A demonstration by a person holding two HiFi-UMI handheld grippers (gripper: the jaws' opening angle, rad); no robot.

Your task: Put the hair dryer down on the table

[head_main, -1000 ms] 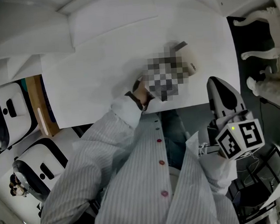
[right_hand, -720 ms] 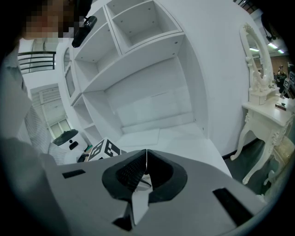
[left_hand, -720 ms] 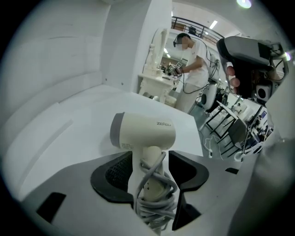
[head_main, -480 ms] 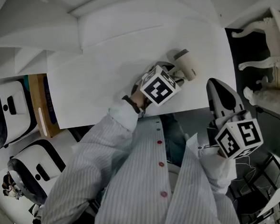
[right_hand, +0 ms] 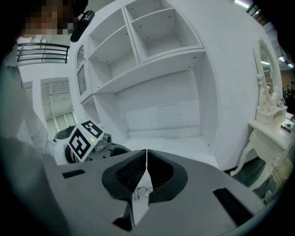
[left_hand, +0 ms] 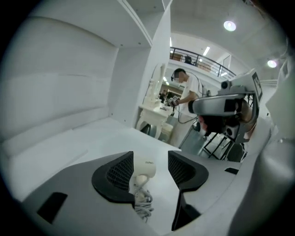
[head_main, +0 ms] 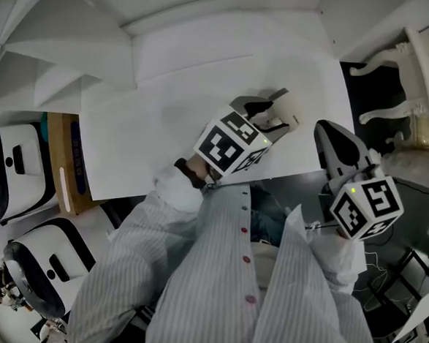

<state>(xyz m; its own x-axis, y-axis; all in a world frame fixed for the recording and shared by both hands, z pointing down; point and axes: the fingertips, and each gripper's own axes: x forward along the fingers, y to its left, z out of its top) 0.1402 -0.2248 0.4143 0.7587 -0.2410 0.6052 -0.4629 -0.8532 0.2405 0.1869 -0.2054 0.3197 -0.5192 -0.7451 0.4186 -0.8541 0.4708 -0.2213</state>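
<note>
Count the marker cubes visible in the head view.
2. One marker cube sits on the left gripper over the table, beside the hair dryer; the other on the right gripper, off the table's right edge.

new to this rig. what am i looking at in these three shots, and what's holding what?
There is no robot arm here. A person wears a camera on the head and holds a hand-worked gripper in each hand. The black-and-white marker cube is part of the tool.

The head view looks steeply down onto a white table. The other two pictures come from cameras riding on the grippers, each looking along its own tongs.

The left tongs are apart, out over the table. A white hair dryer with its coiled cord lies on the table between them. There is a gap on one side, so it isn't clamped.

The right tongs are shut with nothing in them, held near the table's right corner and facing white shelves.
</note>
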